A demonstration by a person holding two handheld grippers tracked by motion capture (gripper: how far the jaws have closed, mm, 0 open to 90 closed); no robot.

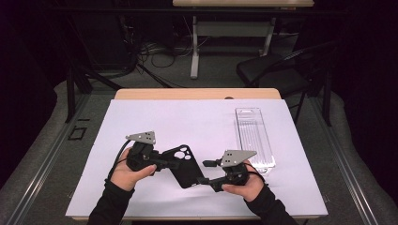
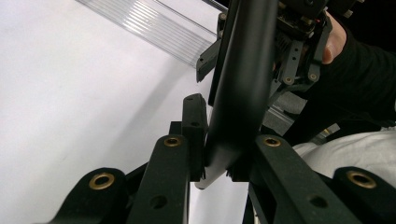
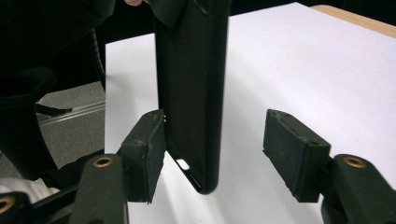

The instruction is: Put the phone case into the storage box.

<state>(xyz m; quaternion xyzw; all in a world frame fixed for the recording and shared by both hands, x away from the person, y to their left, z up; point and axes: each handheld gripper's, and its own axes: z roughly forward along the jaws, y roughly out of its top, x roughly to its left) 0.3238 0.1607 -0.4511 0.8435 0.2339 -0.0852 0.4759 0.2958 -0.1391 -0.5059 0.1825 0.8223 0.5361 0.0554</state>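
The black phone case point(image 1: 184, 165) hangs just above the white sheet point(image 1: 197, 126), between the two grippers. It looks light, thin and somewhat flexible, smooth on its back, so its edges are probably the best place to grip. The left gripper point(image 1: 170, 162) is clamped on its camera-cutout end. The right gripper point(image 3: 212, 156) stands parted around the lower end, one pad point(image 3: 148, 149) just beside the edge, the other apart. The clear plastic package tray point(image 1: 254, 137) lies empty to the right
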